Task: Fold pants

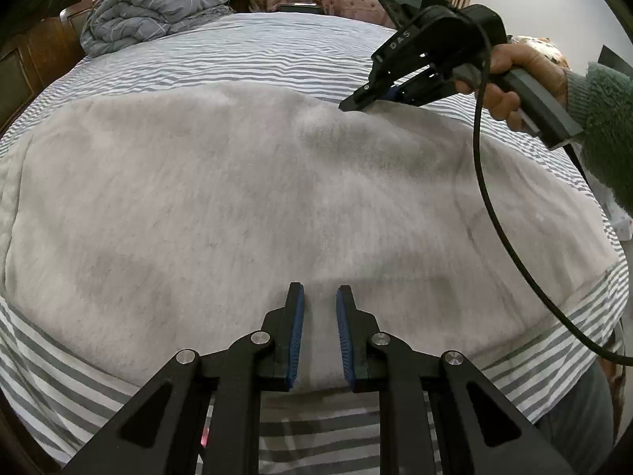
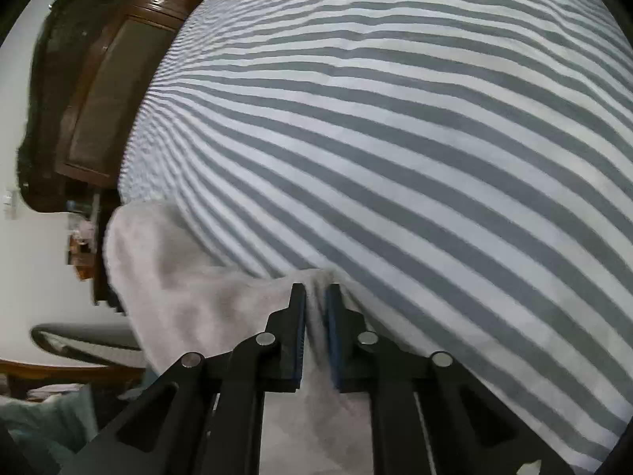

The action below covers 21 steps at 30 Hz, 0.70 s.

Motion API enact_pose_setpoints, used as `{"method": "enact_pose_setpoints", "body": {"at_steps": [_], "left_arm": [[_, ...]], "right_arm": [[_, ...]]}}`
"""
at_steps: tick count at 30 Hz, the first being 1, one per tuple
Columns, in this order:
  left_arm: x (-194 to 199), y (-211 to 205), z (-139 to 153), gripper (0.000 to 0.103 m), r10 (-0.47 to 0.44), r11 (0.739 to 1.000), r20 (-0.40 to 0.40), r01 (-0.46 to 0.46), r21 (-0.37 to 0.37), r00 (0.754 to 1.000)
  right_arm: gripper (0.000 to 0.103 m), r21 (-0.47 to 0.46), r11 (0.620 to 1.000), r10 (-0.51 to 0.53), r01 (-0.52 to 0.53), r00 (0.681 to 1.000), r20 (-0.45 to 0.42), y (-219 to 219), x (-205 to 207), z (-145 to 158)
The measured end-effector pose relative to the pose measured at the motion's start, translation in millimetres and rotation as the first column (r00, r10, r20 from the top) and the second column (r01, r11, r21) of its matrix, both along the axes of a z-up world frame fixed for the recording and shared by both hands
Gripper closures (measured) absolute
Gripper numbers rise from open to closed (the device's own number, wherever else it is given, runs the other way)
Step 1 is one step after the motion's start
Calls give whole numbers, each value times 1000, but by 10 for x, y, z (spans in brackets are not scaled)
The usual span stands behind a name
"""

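The left gripper [image 1: 320, 297] points steeply down, its blue pads [image 1: 297, 316] a little apart with pale cloth [image 1: 198, 198] showing between them; if they pinch it I cannot tell. The right gripper [image 2: 315, 297] also slants down, jaws closed tight on a fold of the cloth. A hand [image 1: 510, 79] in a fuzzy green sleeve [image 1: 605, 126] holds its grip.
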<state>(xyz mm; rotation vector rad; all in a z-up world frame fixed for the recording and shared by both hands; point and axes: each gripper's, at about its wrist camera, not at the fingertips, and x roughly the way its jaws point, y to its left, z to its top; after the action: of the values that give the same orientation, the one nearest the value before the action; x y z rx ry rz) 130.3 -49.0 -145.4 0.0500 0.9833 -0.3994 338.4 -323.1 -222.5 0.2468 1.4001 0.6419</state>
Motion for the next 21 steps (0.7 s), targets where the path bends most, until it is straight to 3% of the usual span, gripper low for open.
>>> {"method": "enact_pose_setpoints", "body": {"at_steps": [3,5,7,13,16,20,21], "left_arm": [[-26,-37,11,85,-10,1000,20,10,20,1000],[-35,-84,22,85,-29,999,36,28,45,999],[-36,-113,34,84,-41,997,37,39,60,998],[-90,-249,73,84,-74,988,61,65,139,995],[-146,-312,104,84,-93,985,61,83,152,994],[-219,-371,231,84,-94,992,54,89,91,994],[-253,-417,274,84,-104,991,61,99,90,993]], "right_arm": [[92,-37,999,-24,26,999,29,47,-9,49],[77,-62,993,-101,105,993,69,-20,-48,207],[72,-53,987,-145,152,983,114,-106,-131,362],[64,33,943,-333,332,935,122,-930,-1121,709],[64,80,872,-489,483,869,75,-1717,-1801,683],[64,115,692,-718,712,696,18,-2675,-2825,512],[64,125,632,-771,765,637,0,-2913,-3090,451]]}}
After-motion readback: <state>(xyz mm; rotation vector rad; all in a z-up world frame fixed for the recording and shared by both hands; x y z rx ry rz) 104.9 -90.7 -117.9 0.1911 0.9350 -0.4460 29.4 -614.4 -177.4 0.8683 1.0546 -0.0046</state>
